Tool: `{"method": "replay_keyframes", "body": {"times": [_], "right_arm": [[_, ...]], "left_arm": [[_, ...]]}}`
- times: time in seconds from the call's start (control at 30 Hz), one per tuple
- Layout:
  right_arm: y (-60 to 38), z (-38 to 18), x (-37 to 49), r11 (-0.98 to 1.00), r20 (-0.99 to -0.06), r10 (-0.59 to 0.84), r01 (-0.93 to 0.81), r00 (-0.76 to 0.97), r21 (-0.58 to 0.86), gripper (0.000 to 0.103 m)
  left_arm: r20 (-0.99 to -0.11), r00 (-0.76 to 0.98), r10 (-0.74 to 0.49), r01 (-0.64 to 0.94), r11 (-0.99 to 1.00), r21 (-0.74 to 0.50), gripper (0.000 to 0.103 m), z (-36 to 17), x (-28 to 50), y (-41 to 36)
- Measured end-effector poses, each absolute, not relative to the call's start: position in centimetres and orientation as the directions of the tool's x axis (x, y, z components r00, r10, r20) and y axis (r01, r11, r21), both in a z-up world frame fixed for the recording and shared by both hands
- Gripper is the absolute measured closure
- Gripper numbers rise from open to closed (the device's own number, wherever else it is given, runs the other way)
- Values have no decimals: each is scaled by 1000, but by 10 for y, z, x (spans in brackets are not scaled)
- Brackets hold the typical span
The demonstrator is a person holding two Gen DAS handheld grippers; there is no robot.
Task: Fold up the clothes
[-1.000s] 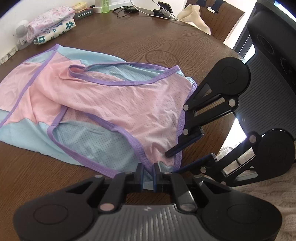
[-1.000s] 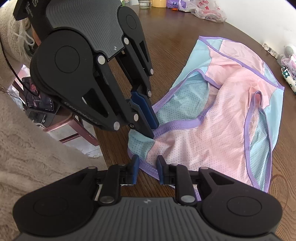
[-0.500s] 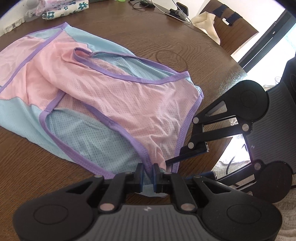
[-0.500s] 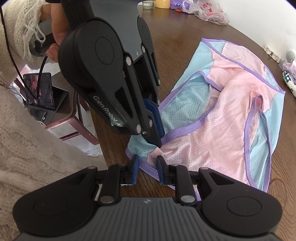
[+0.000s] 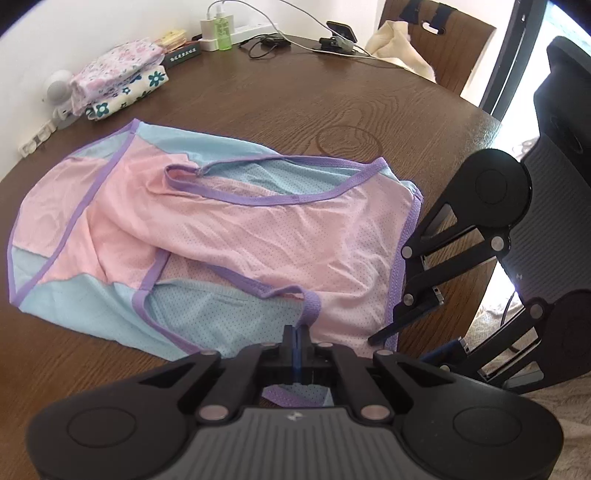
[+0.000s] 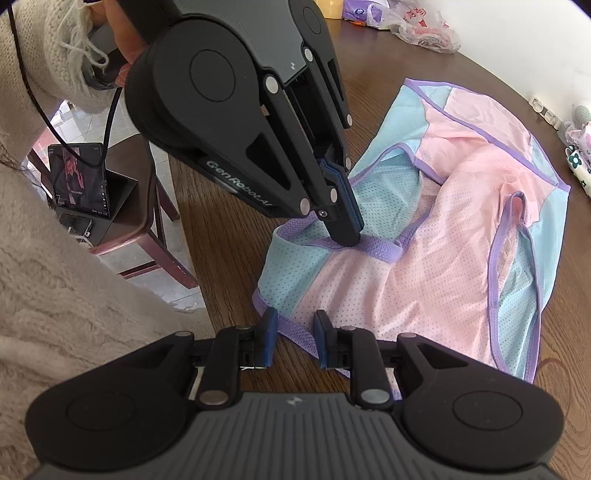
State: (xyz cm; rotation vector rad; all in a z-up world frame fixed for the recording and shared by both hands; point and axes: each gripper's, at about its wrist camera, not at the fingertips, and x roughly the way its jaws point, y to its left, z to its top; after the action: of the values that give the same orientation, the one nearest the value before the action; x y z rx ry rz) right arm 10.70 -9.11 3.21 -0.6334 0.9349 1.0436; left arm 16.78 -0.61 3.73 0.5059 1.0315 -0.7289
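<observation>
Since a second ago the left gripper (image 6: 345, 232) has closed fully on the purple trim of the pink-and-blue garment (image 5: 229, 236), which lies spread on the tabletop (image 5: 258, 103). Right gripper (image 6: 291, 332) stands partly open at the garment's near hem, pads not pressing it.

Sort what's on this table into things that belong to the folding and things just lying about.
For the job: pink and blue garment; left gripper, shut on its purple band; right gripper, open over the hem.

Lying about: folded floral cloths; green bottle; cables; plastic bag.
</observation>
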Motion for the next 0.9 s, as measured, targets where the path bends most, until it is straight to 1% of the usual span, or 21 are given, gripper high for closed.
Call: {"method": "replay_keyframes", "body": {"times": [0.17, 0.2, 0.27, 0.37, 0.47, 0.57, 0.67, 0.77, 0.9], "right_arm": [[-92, 32, 108, 391, -876, 440, -920, 195, -9, 81], [-92, 32, 108, 391, -876, 441, -920, 195, -8, 81], [-93, 32, 109, 391, -875, 443, -920, 194, -6, 81], [-93, 31, 109, 391, -874, 447, -920, 192, -2, 81], [-94, 31, 110, 391, -873, 449, -920, 190, 2, 81], [-95, 31, 111, 397, -873, 450, -918, 187, 8, 81], [-97, 31, 112, 404, -873, 448, -915, 191, 7, 75], [-106, 35, 115, 425, -870, 451, -905, 201, 11, 75], [-126, 46, 130, 494, -855, 453, -870, 252, 5, 75]], "left_arm": [[-918, 281, -281, 750, 661, 27, 102, 28, 168, -5], [-922, 270, -277, 740, 673, 14, 96, 29, 169, -2], [-912, 293, -287, 708, 706, 5, 92, 37, 169, 7], [-871, 355, -340, 686, 728, -4, 92, 54, 162, 16], [-860, 346, -375, 705, 708, -25, 92, 56, 153, 9], [-877, 309, -367, 728, 685, -30, 94, 42, 144, -1], [-887, 301, -351, 727, 686, -25, 95, 30, 137, -1], [-887, 318, -334, 724, 690, 0, 98, 22, 131, 0], [-884, 340, -322, 713, 701, 18, 98, 20, 124, 0]]}}
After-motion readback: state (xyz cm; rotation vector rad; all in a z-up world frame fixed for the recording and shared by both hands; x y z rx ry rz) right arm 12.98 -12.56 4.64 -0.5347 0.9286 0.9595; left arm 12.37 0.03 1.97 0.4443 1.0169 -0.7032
